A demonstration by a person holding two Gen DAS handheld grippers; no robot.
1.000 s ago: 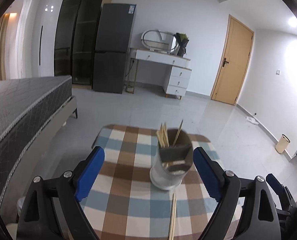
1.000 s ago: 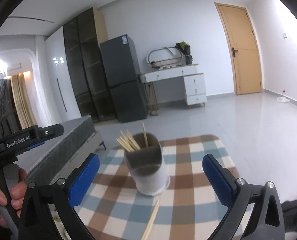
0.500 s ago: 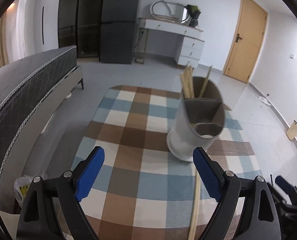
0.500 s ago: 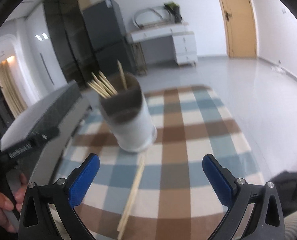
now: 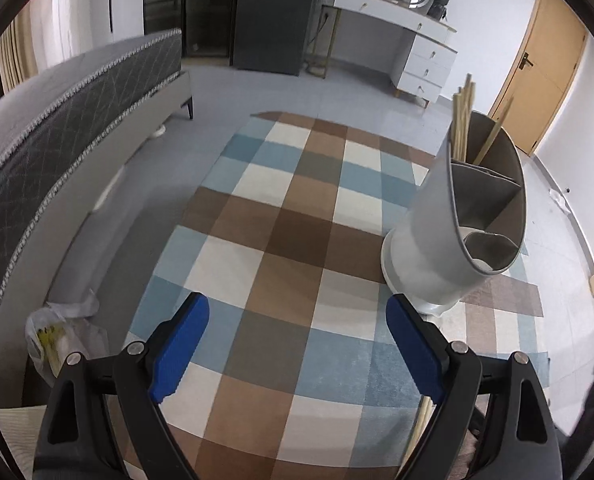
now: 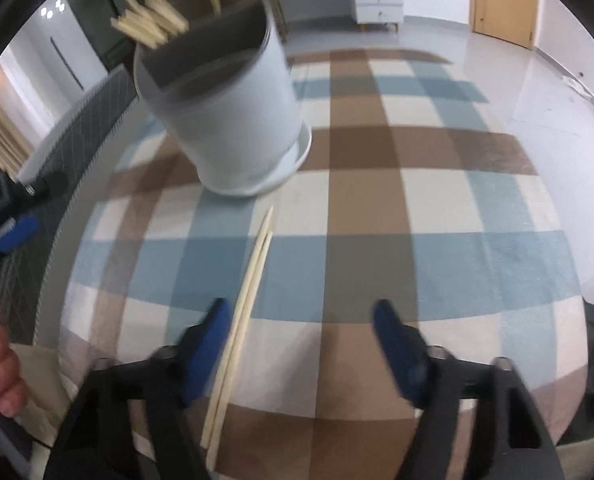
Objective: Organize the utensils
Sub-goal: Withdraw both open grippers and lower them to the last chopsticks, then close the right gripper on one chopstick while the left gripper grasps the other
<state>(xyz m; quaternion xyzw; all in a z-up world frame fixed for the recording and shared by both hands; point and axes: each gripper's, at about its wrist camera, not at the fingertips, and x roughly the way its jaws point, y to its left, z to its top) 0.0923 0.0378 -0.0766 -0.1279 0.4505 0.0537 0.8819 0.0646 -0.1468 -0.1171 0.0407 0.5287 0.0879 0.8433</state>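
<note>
A white divided utensil holder (image 5: 457, 224) stands on the checked tablecloth (image 5: 289, 240), with several wooden chopsticks (image 5: 463, 120) upright in its far compartment. It also shows in the right wrist view (image 6: 233, 96), upper left. A pair of loose chopsticks (image 6: 245, 304) lies on the cloth in front of the holder, running just inside my right gripper's left finger (image 6: 205, 344). My right gripper (image 6: 301, 344) is open and empty above them. My left gripper (image 5: 297, 348) is open and empty, left of the holder.
The table edge drops to a grey tiled floor. A grey bed (image 5: 57, 120) stands to the left, with a plastic bag (image 5: 57, 336) below the table's left edge. A fridge, a white dresser (image 5: 409, 52) and a wooden door (image 5: 537, 80) are far behind.
Both grippers have tilted down and moved closer over the table. The holder has shifted right in the left view and up-left in the right view. The loose chopsticks now reach between the right fingers.
</note>
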